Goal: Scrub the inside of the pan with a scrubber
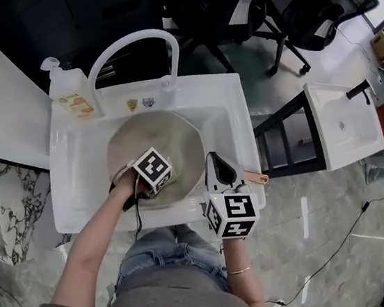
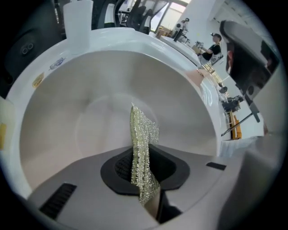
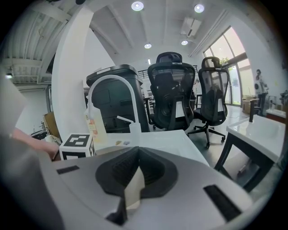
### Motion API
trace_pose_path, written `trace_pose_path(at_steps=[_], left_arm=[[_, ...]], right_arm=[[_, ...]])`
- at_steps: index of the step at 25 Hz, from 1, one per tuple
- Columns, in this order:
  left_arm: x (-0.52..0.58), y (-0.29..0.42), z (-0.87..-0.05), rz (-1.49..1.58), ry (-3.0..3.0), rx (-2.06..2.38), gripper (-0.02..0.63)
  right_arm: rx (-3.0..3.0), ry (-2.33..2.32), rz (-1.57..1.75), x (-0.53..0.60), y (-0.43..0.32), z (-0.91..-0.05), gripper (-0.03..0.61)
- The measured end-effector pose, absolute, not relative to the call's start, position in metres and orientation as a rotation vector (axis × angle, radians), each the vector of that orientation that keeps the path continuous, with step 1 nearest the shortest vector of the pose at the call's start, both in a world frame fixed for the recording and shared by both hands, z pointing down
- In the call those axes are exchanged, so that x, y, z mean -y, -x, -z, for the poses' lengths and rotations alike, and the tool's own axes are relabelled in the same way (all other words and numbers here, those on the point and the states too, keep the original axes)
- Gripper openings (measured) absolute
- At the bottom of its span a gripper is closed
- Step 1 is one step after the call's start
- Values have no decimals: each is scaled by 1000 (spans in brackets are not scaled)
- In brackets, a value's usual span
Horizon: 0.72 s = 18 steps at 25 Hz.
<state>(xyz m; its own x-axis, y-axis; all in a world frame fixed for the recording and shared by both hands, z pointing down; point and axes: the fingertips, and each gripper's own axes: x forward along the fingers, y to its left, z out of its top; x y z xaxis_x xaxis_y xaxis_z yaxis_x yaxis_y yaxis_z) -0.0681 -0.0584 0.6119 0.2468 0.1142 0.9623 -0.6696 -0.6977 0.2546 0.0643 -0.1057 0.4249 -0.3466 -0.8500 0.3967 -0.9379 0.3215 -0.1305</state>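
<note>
A wide beige-grey pan lies in the white sink. In the head view my left gripper is down inside the pan near its front wall. The left gripper view shows that gripper shut on a silvery mesh scrubber, which sticks up over the pan's smooth inside. My right gripper sits at the pan's right rim, shut on the pan handle, whose wooden end pokes out to the right. In the right gripper view a cream strip of handle shows between the closed jaws.
A white arched faucet and a soap bottle stand at the sink's back edge. Black office chairs are behind the sink. A second white basin on a dark frame stands to the right. A marble surface lies at the left.
</note>
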Motion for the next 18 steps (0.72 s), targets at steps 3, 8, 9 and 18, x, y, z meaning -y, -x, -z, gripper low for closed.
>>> trace_pose_path(at_steps=[3,8,9,18], left_arm=[[59,80,-617,-1627,-1863,487,64],[64,98,-619,-1756,-1848,472,66],[66,102,-620,-1769,-1847,475,66],[89,131,-623,-1902,-1845,570,67]], right_arm=[[2334,-1617,-490,110,-62,-424,11],[2334,-1605,-491,117,-57,-424,11],[2334,-1602,-492,118,-55,-425,11],[2334,-1568,-495,127,-43,-430,11]])
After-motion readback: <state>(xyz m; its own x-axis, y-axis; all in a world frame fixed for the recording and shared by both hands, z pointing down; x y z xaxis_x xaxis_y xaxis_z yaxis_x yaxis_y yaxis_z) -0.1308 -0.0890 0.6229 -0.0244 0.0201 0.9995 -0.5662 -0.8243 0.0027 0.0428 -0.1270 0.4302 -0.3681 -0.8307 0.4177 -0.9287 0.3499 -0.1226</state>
